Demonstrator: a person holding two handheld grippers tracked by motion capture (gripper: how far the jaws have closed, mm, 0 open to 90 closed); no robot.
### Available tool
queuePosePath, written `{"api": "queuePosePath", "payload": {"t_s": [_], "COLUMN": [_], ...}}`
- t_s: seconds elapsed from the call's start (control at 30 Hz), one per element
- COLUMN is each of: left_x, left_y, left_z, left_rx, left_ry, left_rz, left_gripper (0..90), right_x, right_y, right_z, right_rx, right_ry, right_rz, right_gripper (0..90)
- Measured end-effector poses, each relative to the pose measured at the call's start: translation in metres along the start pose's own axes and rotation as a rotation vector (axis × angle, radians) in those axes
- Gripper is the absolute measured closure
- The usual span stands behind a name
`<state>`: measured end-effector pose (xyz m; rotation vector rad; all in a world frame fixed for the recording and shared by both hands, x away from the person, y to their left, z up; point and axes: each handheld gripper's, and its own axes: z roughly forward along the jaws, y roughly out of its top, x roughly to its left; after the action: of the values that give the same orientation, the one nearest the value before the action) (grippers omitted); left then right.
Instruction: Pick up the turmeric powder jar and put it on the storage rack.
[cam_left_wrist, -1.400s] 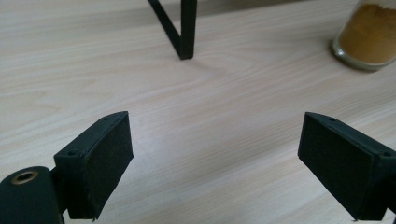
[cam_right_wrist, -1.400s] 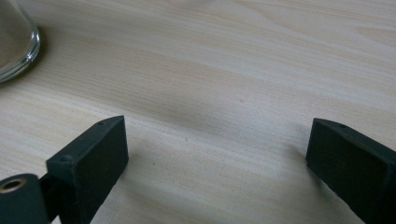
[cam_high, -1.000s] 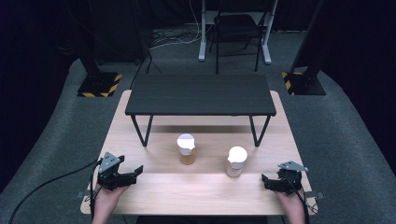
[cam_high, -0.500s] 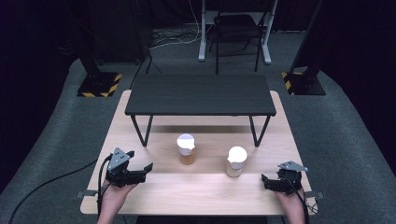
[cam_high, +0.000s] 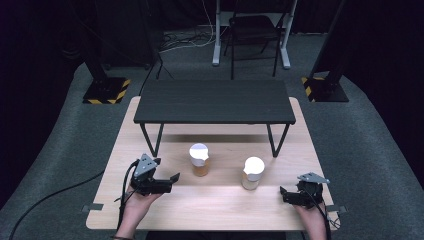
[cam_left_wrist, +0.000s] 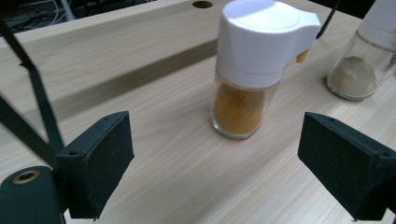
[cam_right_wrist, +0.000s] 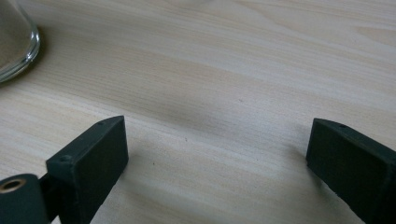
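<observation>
In the high view, the left gripper (cam_high: 172, 181) is hovering at the lower left of the frame, its jaws standing wide with nothing between them, pointing toward the orange-spice jar (cam_high: 199, 159) just to its right. In the left gripper view that jar (cam_left_wrist: 254, 70), white-capped and glass-bodied, is standing upright at the upper centre of the frame, beyond the 2 black pads (cam_left_wrist: 95, 163) and apart from them. The pale-spice jar (cam_high: 252, 173) is standing right of centre on the worktop (cam_high: 210, 210). The right gripper (cam_high: 285, 194) is resting at the lower right, jaws wide and empty, near that jar. A black shelf (cam_high: 215, 101) is spanning the worktop's far half.
</observation>
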<state>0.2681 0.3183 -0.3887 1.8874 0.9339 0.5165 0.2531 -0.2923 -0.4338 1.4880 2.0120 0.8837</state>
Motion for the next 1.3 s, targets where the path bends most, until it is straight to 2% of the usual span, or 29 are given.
{"api": "queuePosePath", "payload": {"t_s": [0.27,0.5,0.63,1.0,1.3], "left_x": [-0.010,-0.013,-0.011,-0.017,-0.022], "left_y": [0.012,0.017,0.019,0.029,0.030], "left_z": [0.026,0.043,0.051,0.071,0.088], "left_rx": [0.026,0.038,0.041,0.077,0.088], "left_ry": [-0.030,-0.044,-0.050,-0.045,-0.031], "left_rz": [0.034,0.019,-0.003,0.025,0.023], "left_gripper": [9.8,9.7,9.8,9.9,11.1], "right_x": [0.000,0.000,0.000,-0.001,-0.001], "right_y": [0.000,0.000,0.000,0.000,0.000], "right_z": [0.000,-0.001,0.000,0.000,0.000], "right_rx": [0.001,0.000,0.000,0.000,0.000], "right_ry": [0.001,0.002,0.003,0.003,0.003], "right_rz": [-0.001,-0.002,-0.002,-0.003,-0.004], "right_gripper": [4.7,4.7,4.7,4.6,4.7]}}
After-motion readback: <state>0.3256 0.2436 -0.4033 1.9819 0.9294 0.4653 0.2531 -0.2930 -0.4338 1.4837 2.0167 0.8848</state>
